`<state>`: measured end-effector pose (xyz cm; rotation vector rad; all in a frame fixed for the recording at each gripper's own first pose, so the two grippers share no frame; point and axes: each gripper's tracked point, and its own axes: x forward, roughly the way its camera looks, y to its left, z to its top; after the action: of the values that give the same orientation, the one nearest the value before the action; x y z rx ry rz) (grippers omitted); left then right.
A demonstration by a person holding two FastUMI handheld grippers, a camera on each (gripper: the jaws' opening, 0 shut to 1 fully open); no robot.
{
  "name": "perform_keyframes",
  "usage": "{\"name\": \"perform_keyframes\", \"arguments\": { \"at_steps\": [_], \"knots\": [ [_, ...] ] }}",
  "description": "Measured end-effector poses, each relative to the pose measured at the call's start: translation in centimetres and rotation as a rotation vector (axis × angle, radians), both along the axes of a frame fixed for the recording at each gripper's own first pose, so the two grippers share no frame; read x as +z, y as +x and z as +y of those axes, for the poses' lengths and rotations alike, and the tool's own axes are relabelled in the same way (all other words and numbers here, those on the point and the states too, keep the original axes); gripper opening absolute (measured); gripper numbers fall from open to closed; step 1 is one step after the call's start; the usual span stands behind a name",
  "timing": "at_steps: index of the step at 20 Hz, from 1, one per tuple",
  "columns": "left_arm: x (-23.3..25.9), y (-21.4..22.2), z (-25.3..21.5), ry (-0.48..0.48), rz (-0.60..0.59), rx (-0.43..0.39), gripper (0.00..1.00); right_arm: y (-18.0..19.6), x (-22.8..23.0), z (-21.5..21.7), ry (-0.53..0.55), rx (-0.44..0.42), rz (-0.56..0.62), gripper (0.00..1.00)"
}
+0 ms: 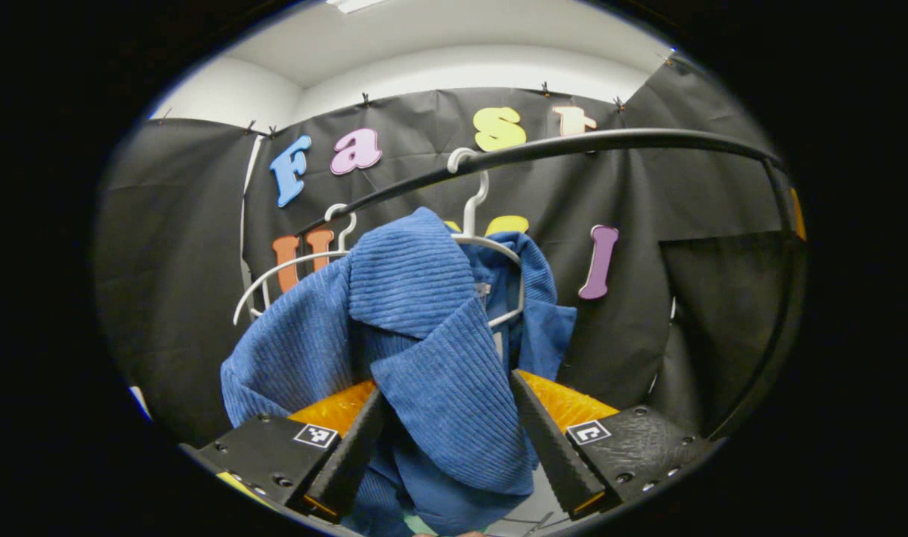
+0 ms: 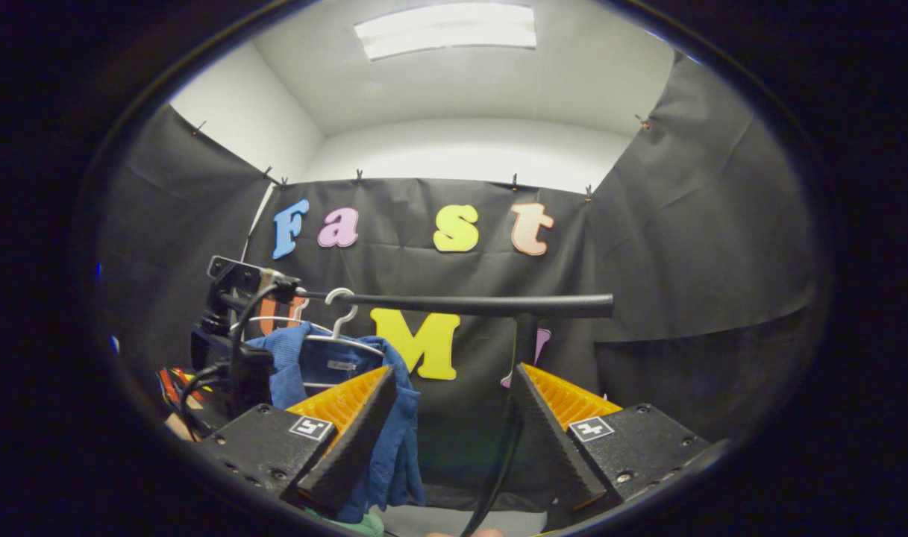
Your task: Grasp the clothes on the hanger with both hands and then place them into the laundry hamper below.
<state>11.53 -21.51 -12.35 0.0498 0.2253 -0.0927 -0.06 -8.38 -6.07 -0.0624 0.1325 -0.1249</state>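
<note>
- In the left gripper view, the left claw (image 1: pixel 448 440) is spread wide, its two black fingers (image 1: pixel 349 455) on either side of a hanging fold of the blue garment (image 1: pixel 416 328)
- Whether the finger faces actually touch the cloth cannot be told; they do not appear to be pressing it together
- The blue garment is ribbed, like corduroy, and is draped over a white hanger (image 1: pixel 491 246), with one flap folded forward and down between the fingers
- The white hanger hooks onto a black rail (image 1: pixel 610 140) that curves across the upper part of the scene; a second white hanger (image 1: pixel 289 268) hangs on the same rail to the left, behind the cloth
- In the right gripper view, the right claw (image 2: pixel 450 440) is also spread, with nothing between its fingers
- There the blue garment (image 2: pixel 327 373) hangs on its hanger (image 2: pixel 342 328) under the black rail (image 2: pixel 498 304), left of and beyond the claw
- The other gripper's black body (image 2: pixel 233 335) sits against the garment's left side
</note>
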Motion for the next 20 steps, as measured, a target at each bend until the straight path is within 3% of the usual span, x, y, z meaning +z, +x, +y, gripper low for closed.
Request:
{"name": "perform_keyframes", "arguments": {
  "at_steps": [8,13,17,20],
  "knots": [
    [0.1,3.0,5.5,-0.009,-0.02,0.05,0.94,3.1,-5.3,3.3,0.0,0.008,0.097,1.0],
    [1.2,5.0,9.5,0.015,-0.041,0.081,0.94,7.7,-10.0,5.7,0.007,-0.027,0.187,1.0],
    [1.2,6.9,11.3,0.004,-0.041,0.085,0.96,10.8,-14.3,6.2,-0.002,-0.151,0.281,1.0],
    [1.1,8.2,11.3,0.019,-0.045,0.077,0.94,12.0,-16.7,5.1,-0.018,-0.309,0.318,1.0]
  ]
}}
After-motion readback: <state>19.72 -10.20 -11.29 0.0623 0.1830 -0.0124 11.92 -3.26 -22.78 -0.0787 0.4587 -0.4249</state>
